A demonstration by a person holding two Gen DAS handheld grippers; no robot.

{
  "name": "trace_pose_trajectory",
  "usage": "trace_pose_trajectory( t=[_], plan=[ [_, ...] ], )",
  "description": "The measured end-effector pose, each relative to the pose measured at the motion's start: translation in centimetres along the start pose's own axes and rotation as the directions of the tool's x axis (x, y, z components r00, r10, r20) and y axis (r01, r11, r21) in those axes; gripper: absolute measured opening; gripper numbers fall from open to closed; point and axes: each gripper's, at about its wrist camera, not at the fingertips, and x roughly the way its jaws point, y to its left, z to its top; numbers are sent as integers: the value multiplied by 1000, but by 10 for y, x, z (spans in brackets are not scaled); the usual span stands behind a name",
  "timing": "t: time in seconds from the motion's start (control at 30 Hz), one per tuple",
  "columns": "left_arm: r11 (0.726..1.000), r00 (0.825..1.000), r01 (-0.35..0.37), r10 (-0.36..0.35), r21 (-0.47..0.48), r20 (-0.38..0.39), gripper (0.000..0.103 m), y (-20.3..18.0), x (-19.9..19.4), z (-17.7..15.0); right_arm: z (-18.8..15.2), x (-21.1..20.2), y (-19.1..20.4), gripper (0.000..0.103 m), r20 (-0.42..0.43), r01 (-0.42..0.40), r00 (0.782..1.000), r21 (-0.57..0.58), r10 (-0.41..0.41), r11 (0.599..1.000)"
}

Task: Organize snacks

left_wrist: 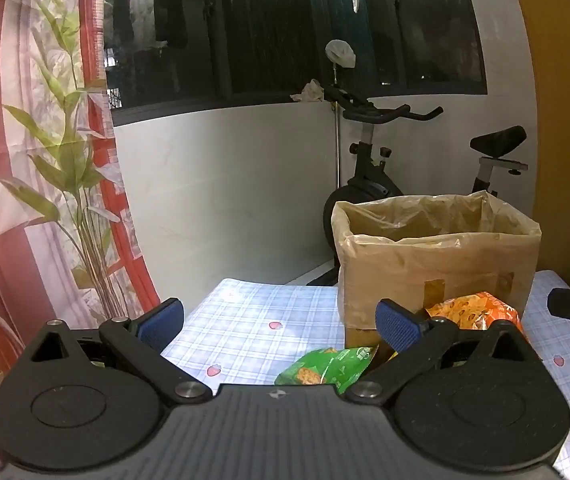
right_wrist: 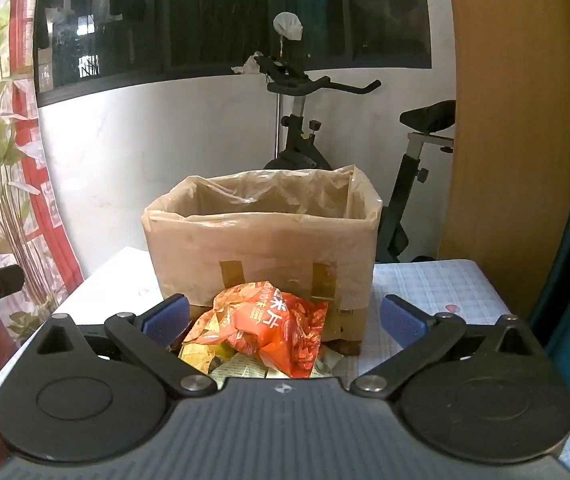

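Biggest thing here is the cardboard box, lined with a thin plastic bag and standing open-topped on the checked tablecloth; strips of brown tape run down its front. Everything else sits relative to that box.

Both tools are spread as wide as they go and hold nothing. The right gripper hangs in front of the box, tilted down a bit, with the snack pile showing between its blue pads, not touching them as far as I can tell. The left gripper is off to the box's left front, over bare cloth.

Snacks: a crumpled orange packet lies right against the box's front wall, big white Chinese characters on it, too creased to read fully. Yellow wrappers sit under it. A green packet lies in front of the box's left corner; its print is too small to read.

Left of the box the cloth is open up to the table edge; right of it there's a narrower free strip.
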Motion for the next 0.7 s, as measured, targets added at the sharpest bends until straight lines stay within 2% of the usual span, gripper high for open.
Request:
trace_pose_trajectory(
  t=[0.7],
  plan=[
    [1000,1000,-9,9,-5,7,103,-2,1,-5,2,1,-1,103,4,1,1000,-2,-1,1000]
  ],
)
